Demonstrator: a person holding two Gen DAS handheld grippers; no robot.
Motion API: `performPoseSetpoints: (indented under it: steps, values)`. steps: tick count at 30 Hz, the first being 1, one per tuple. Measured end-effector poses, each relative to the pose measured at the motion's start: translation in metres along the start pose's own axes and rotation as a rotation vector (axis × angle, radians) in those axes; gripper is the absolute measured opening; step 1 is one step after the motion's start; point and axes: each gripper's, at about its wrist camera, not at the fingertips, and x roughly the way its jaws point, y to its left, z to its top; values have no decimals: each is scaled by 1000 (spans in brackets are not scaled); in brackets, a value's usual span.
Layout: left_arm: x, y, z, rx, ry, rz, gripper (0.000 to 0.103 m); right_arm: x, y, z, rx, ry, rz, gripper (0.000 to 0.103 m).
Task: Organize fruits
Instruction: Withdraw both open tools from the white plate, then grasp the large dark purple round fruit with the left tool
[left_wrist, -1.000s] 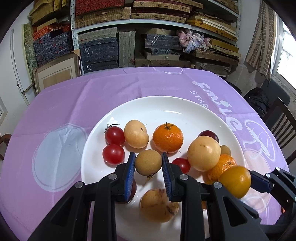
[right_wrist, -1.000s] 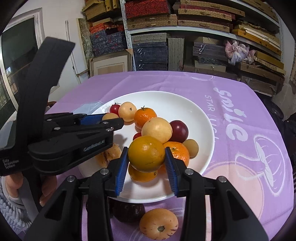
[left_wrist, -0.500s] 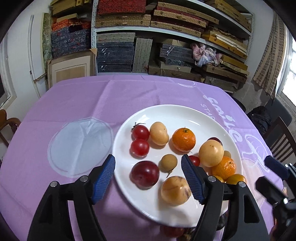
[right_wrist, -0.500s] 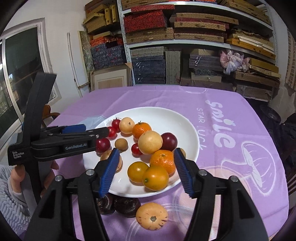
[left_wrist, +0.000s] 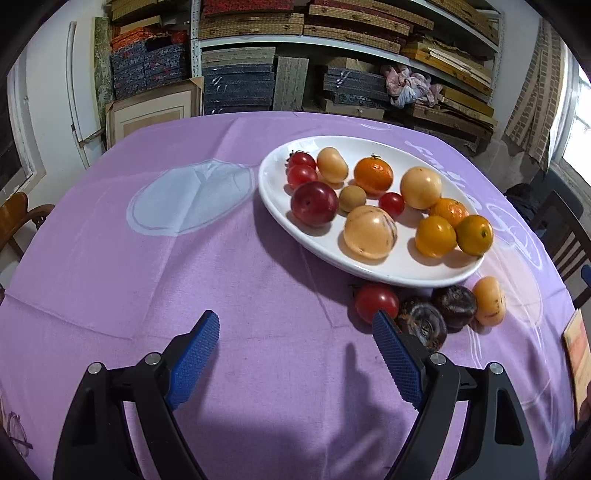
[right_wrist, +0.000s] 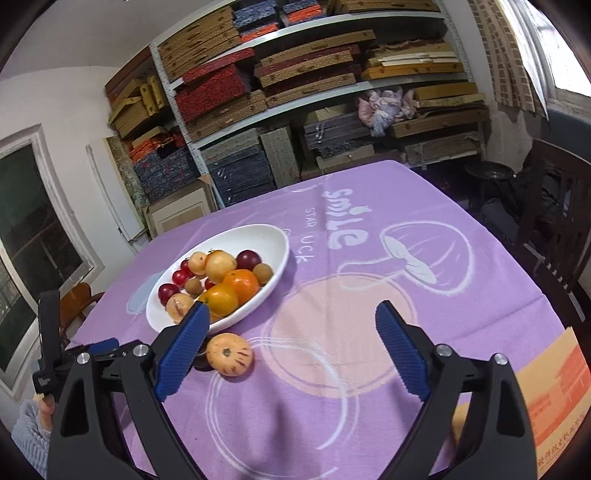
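Observation:
A white oval plate (left_wrist: 369, 147) on the purple cloth holds several fruits: cherry tomatoes, a red plum (left_wrist: 314, 203), oranges and pale yellow fruits. The plate also shows in the right wrist view (right_wrist: 273, 240). In front of the plate a red tomato (left_wrist: 376, 301), two dark wrinkled fruits (left_wrist: 454, 304) and a pale orange fruit (left_wrist: 489, 301) lie on the cloth. My left gripper (left_wrist: 295, 354) is open and empty, near the front of the table. My right gripper (right_wrist: 291, 339) is open and empty, with the pale orange fruit (right_wrist: 229, 354) beside its left finger.
A pale round patch (left_wrist: 192, 199) marks the cloth left of the plate. An orange and yellow box (right_wrist: 546, 387) lies at the table's front right. Chairs (right_wrist: 554, 192) stand at the right and a chair (left_wrist: 18, 218) at the left. Shelves of stacked boxes (left_wrist: 295, 55) fill the back wall.
Both grippers released their fruits onto the plate, opened wide and pulled back toward the front of the table. The right gripper also swung to the right.

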Motion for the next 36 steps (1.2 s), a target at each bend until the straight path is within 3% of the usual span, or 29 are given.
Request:
performPoseSetpoints:
  steps: [4, 7, 15, 26, 30, 36]
  values:
    - [-2, -18, -7, 51, -21, -3, 86, -17, -50, 7, 226, -46, 67, 89]
    - [0, -31, -8, 93, -29, 6, 86, -20, -63, 6, 284, -57, 58, 89]
    - [12, -50, -5, 127, -20, 9, 86, -14, -43, 5, 202, -28, 52, 90]
    - [21, -55, 5, 106, -26, 7, 87, -8, -36, 3, 197, -6, 60, 92]
    - [29, -60, 10, 93, -2, -1, 94, -4, -33, 2, 194, 10, 59, 92]
    - [30, -61, 7, 103, 14, 14, 98, -2, -32, 0, 187, 22, 59, 93]
